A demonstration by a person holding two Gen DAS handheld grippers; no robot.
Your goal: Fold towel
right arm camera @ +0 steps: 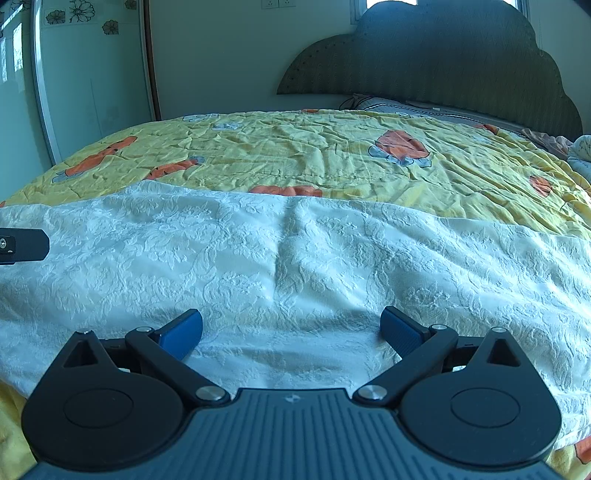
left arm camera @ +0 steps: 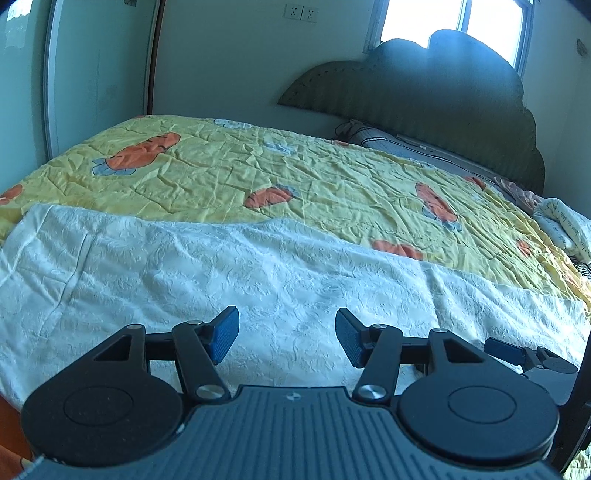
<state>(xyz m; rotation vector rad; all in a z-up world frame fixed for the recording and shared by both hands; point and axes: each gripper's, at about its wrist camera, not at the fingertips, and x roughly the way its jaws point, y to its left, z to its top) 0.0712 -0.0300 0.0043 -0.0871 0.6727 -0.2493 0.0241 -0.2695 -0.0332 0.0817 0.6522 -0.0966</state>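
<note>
A white embossed towel [left arm camera: 207,273] lies spread flat across the near side of the bed, over a yellow carrot-print quilt [left arm camera: 258,170]. My left gripper [left arm camera: 287,334] hovers low over the towel's near part, open, with nothing between its blue pads. In the right wrist view the same towel [right arm camera: 295,258] fills the middle, with a soft crease running down its centre. My right gripper [right arm camera: 291,330] is open wide just above the towel's near edge. The right gripper's blue fingertip [left arm camera: 504,349] shows at the left view's right side; a dark part of the left gripper [right arm camera: 24,245] shows at the right view's left edge.
A dark scalloped headboard [left arm camera: 424,96] stands at the far right, with pillows [left arm camera: 565,225] beneath it. A sliding wardrobe door [left arm camera: 96,74] flanks the bed's far left. A window [left arm camera: 454,22] is behind the headboard. The quilt [right arm camera: 332,155] extends well beyond the towel.
</note>
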